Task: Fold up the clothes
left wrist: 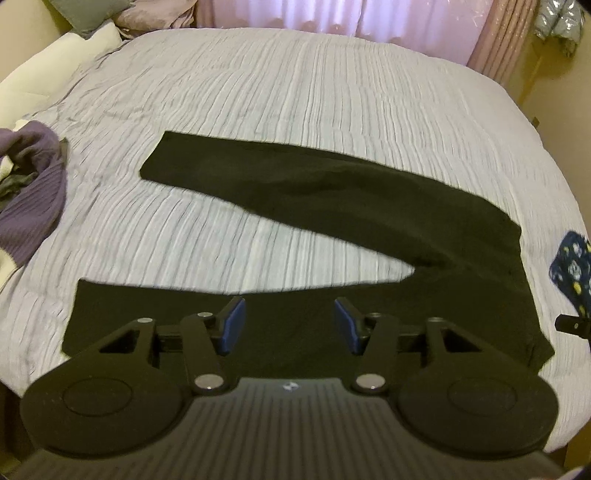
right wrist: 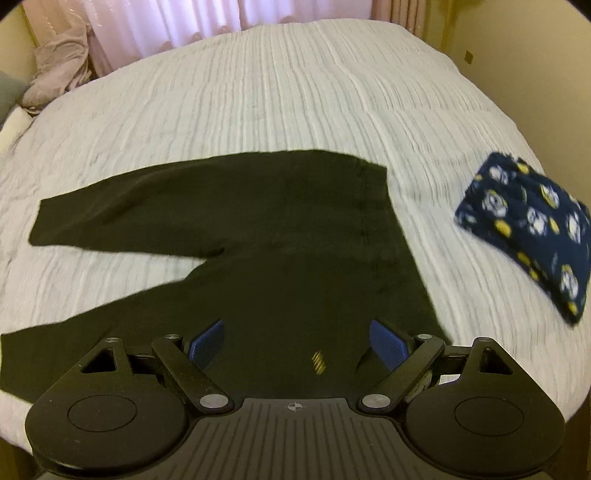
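A pair of black trousers (left wrist: 332, 199) lies spread flat on the bed, its two legs splayed to the left in a V and the waist to the right. In the right wrist view the trousers (right wrist: 280, 236) show a small yellow logo (right wrist: 318, 362) near the waist. My left gripper (left wrist: 289, 325) is open and empty, hovering over the near leg. My right gripper (right wrist: 297, 347) is open and empty, hovering over the waist area. A black part of the right gripper (left wrist: 574, 325) shows at the right edge of the left wrist view.
The bed has a ribbed pale grey cover (left wrist: 295, 92). A folded navy patterned garment (right wrist: 532, 229) lies right of the trousers. A heap of purple and other clothes (left wrist: 33, 184) lies at the left. Pillows (left wrist: 55, 62) and pink curtains (left wrist: 369, 18) are at the back.
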`<state>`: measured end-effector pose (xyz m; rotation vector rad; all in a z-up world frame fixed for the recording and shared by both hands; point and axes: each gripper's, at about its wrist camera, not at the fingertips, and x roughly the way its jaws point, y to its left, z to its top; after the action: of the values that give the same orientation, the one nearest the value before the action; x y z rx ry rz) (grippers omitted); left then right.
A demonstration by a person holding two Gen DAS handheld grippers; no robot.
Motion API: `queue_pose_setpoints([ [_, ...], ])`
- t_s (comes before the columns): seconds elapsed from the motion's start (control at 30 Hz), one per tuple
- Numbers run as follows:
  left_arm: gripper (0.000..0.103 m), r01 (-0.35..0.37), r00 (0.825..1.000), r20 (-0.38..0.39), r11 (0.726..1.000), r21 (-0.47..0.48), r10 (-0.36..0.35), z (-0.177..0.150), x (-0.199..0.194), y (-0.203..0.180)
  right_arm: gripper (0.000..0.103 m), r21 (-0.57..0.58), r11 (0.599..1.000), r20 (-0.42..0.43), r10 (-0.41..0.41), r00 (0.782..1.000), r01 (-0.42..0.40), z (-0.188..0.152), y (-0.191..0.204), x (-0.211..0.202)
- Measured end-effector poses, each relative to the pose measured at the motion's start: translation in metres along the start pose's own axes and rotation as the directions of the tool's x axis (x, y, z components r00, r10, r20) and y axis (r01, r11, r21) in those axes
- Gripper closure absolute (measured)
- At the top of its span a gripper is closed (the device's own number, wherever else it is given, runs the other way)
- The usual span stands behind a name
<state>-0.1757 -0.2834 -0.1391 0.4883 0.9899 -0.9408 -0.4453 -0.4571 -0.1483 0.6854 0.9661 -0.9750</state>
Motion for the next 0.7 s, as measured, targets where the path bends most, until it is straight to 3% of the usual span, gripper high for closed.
queue_pose_setpoints([
  [0.33,0.055,0.021,0.999,-0.025,1.0,0.014,-0.02,0.033,0.056,-0.051,0.015,-0.027,1.0,-0.02,0.004,1.0,-0.004,0.048,-0.045,0.069],
  [0.7,0.057,0.11,0.994,-0.039,0.984,0.141,-0.105,0.053,0.16,-0.073,0.015,-0.093,0.994,-0.016,0.064,0.998,-0.066,0.057,-0.047,0.149],
])
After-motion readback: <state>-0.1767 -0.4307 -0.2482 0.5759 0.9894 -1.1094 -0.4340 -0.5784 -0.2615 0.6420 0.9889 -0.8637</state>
